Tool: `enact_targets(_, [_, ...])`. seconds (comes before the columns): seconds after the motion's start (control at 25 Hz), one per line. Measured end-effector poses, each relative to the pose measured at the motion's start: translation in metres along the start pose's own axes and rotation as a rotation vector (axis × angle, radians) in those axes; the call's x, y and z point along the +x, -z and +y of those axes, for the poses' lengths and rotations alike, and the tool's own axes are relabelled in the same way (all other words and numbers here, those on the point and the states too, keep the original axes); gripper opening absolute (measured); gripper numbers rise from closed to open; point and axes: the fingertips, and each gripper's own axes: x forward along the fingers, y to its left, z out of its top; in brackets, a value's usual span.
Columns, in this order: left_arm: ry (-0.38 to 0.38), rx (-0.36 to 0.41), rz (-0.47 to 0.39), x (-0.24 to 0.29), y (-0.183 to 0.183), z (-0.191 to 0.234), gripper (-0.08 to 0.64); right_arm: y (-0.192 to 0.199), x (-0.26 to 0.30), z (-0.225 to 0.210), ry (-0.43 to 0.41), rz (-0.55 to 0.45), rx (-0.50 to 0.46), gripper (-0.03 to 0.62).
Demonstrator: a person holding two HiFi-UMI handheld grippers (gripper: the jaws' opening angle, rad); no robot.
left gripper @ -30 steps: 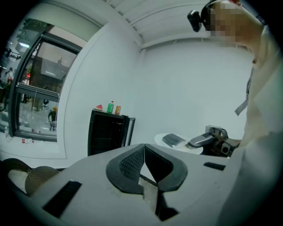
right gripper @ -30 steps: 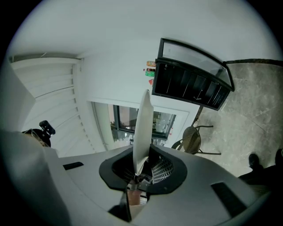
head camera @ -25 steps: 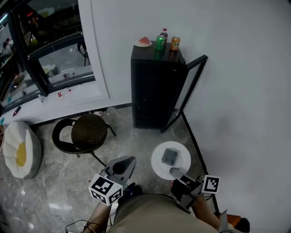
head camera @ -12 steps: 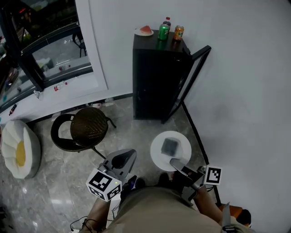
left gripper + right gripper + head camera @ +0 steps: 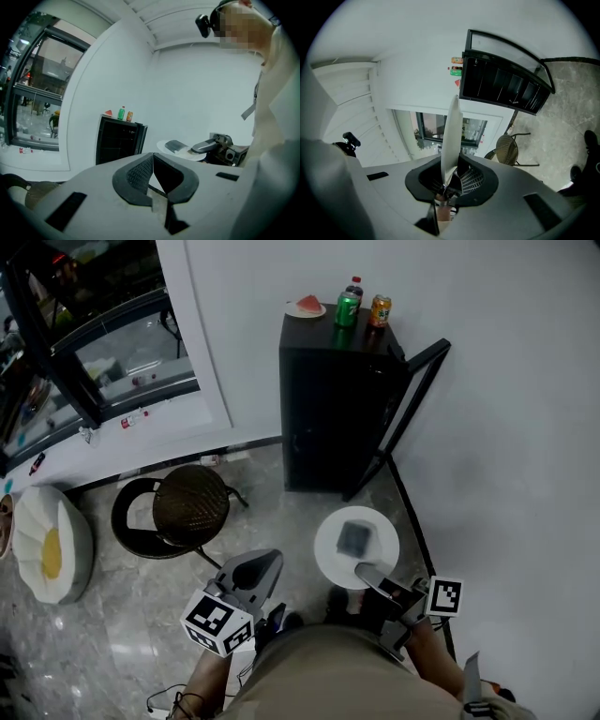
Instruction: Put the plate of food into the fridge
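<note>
Plate (image 5: 330,554): right gripper (image 5: 367,575) clamps its near rim, level, well short of far fridge (image 5: 333,409), door (image 5: 405,413) open
Left gripper (image 5: 251,576): jaws together, nothing btwn
Handling: we judge it stiff, breakable, slick; keep rim grip, food (image 5: 354,538) slides if tilted

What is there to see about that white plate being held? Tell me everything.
The plate is round, plain white and thin. It is held about level above the floor, short of the black fridge, whose door stands open. The right gripper clamps its near rim; nothing else touches it. One dark grey, squarish piece of food lies near its middle. In the right gripper view it shows edge-on.
</note>
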Motion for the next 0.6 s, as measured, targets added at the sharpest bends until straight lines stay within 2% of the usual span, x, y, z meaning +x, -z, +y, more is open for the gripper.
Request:
enact_targets(0.24, [-0.021,0.011,-0.005,0.047,-0.017,0.0,0.011,-0.046,0.0,-0.003,-0.016,0.041,-0.017,0.055])
enact_targets(0.6, [-0.067,0.008,0.006,0.105,-0.025,-0.008,0.011,-0.102,-0.009,-0.022,-0.013,0.083,0.013,0.055])
